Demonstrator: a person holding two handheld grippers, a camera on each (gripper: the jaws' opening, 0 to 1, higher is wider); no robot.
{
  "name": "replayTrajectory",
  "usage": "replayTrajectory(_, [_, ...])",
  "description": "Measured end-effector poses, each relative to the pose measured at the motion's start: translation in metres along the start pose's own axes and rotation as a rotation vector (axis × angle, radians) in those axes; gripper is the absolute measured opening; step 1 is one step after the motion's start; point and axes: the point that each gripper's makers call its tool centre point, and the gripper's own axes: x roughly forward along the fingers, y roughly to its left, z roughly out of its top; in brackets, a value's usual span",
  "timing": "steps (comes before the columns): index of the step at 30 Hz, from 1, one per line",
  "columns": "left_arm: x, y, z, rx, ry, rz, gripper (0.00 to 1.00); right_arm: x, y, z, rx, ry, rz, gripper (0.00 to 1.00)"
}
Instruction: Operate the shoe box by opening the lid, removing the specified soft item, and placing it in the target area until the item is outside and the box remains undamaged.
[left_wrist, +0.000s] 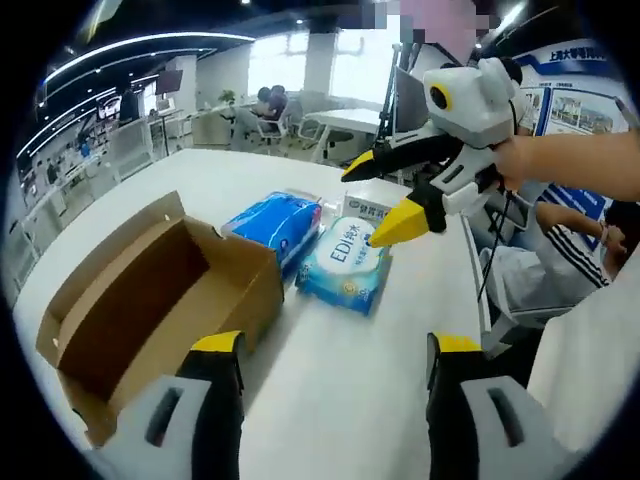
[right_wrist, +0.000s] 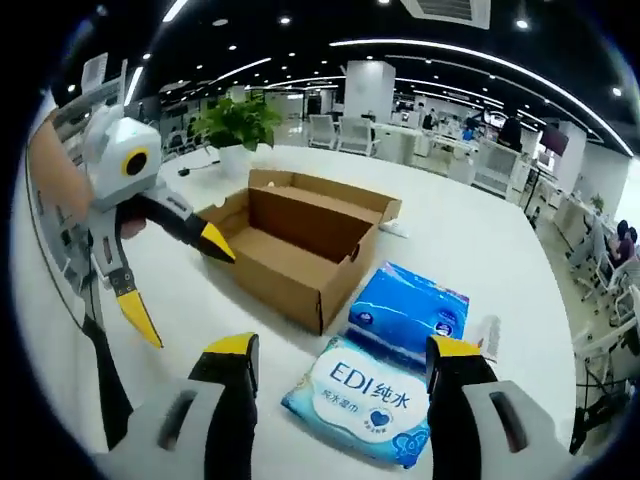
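Observation:
An open brown cardboard shoe box (left_wrist: 150, 300) (right_wrist: 300, 245) lies on the white table (left_wrist: 350, 400) (right_wrist: 450, 240), its inside bare. Beside it lie two soft packs: a blue tissue pack (left_wrist: 275, 225) (right_wrist: 410, 315) and a light blue wet-wipe pack (left_wrist: 345, 265) (right_wrist: 365, 400) marked EDI. My left gripper (left_wrist: 335, 355) is open near the box's end; it also shows at the left of the right gripper view (right_wrist: 175, 285), open. My right gripper (right_wrist: 345, 360) is open just above the wet-wipe pack. In the left gripper view its yellow tips (left_wrist: 385, 230) hang over that pack.
A small white box (left_wrist: 370, 208) stands behind the packs. A potted plant (right_wrist: 240, 120) sits at the table's far side. Seated people (left_wrist: 570, 260) and office desks with chairs (left_wrist: 300, 125) surround the table. A hand (left_wrist: 560, 165) holds the right gripper.

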Motion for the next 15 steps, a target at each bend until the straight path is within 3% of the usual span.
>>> replayTrajectory(2, [-0.012,0.005,-0.005,-0.036,-0.019,0.014,0.76,-0.005,0.005,0.007,-0.023,-0.043,-0.006,0.71])
replayTrajectory(4, [-0.021,0.010,-0.008,-0.087,-0.050,0.032,0.81,-0.007,0.009,0.003,-0.045,-0.020,-0.018,0.71])
replayTrajectory(7, [-0.034,0.018,-0.017,-0.120,-0.072,0.051,0.87,-0.008,0.016,0.001,-0.171,0.004,-0.002,0.67])
replayTrajectory(10, [-0.051,0.019,-0.035,-0.179,-0.075,0.046,0.95,-0.007,0.018,0.003,-0.242,0.023,-0.003,0.61])
replayTrajectory(12, [-0.061,0.024,-0.045,-0.208,-0.089,0.083,0.95,-0.007,0.018,0.007,-0.232,0.022,-0.001,0.62])
replayTrajectory(15, [-0.077,0.029,-0.067,-0.333,-0.100,0.103,0.96,-0.008,0.015,0.017,-0.233,0.003,-0.018,0.61])
